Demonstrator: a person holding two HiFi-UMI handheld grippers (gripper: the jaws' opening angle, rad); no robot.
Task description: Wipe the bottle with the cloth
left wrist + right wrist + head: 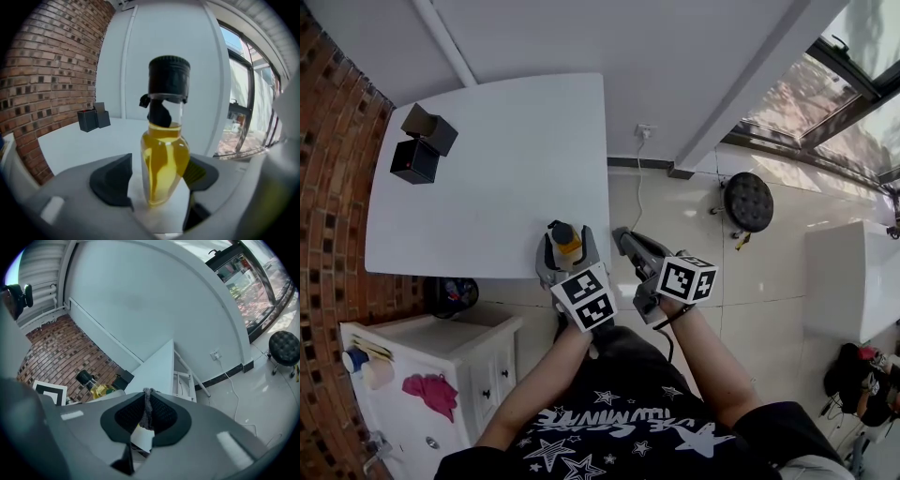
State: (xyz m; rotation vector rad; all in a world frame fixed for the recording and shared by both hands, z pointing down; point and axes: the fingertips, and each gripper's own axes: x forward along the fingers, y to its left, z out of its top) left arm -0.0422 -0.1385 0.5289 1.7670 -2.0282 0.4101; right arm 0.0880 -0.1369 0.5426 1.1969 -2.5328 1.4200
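Note:
A clear bottle (565,238) with yellow liquid and a black cap stands upright on the white table (487,187), near its front right corner. In the left gripper view the bottle (165,159) stands between the jaws of my left gripper (161,174). A slit of table shows between the left pad and the glass, and the right pad lies close beside it. My right gripper (625,240) hovers over the floor just right of the table's corner. It is shut on a thin grey cloth (148,408), whose edge sticks up between the pads. The bottle (96,387) shows at its left.
Two black boxes (422,145) sit at the table's far left corner. A brick wall runs along the left. A white cabinet (441,366) with a pink rag stands below the table's front edge. A dark round stool (748,200) is on the tiled floor at the right.

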